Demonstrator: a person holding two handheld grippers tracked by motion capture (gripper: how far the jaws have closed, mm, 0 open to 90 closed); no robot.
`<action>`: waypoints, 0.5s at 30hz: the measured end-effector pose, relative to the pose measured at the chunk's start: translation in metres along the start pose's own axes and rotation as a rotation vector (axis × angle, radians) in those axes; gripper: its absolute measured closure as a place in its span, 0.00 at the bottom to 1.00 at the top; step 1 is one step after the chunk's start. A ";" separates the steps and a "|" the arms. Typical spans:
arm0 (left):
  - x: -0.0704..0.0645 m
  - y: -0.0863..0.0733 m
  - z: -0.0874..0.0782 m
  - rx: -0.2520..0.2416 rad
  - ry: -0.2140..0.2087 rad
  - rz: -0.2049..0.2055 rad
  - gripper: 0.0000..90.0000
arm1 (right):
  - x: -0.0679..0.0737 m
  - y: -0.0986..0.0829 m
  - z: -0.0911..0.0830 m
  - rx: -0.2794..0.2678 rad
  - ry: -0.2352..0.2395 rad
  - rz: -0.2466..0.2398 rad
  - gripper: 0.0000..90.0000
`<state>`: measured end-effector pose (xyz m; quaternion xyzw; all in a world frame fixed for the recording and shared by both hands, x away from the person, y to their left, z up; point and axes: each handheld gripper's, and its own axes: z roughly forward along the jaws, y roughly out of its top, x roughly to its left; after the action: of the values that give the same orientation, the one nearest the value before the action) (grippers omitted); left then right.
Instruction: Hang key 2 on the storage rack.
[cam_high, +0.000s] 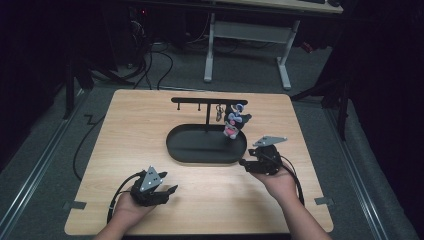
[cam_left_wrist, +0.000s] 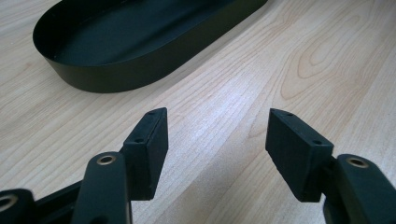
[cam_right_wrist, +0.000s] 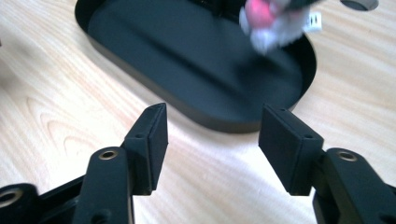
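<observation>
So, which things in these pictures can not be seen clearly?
- Plush toy, right gripper view: blurred, its head cut by the top edge.
- Small keyring on the rack, high view: too small to make out.
- Black tray, left gripper view: far end cut by the top edge.

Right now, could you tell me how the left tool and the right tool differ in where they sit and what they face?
The left tool sits near the table's front edge, farther from the black tray; the right tool sits close beside the tray's right end. The left tool looks onto bare wood; the right tool points toward the tray and the hanging plush toy. Both are open and hold nothing.
</observation>
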<state>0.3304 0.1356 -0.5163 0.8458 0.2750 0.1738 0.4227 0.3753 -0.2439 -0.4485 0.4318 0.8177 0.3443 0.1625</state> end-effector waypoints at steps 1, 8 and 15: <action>0.000 0.000 0.000 -0.001 0.000 -0.001 0.44 | 0.001 -0.006 -0.001 -0.009 -0.001 0.002 0.46; -0.002 0.000 0.001 0.002 -0.002 0.001 0.44 | 0.007 -0.052 -0.006 -0.096 -0.034 -0.011 0.41; -0.005 0.000 0.002 0.005 -0.007 0.005 0.44 | 0.004 -0.100 -0.010 -0.129 -0.069 0.043 0.29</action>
<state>0.3277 0.1317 -0.5176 0.8482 0.2721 0.1711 0.4210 0.3079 -0.2839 -0.5118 0.4495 0.7782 0.3847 0.2106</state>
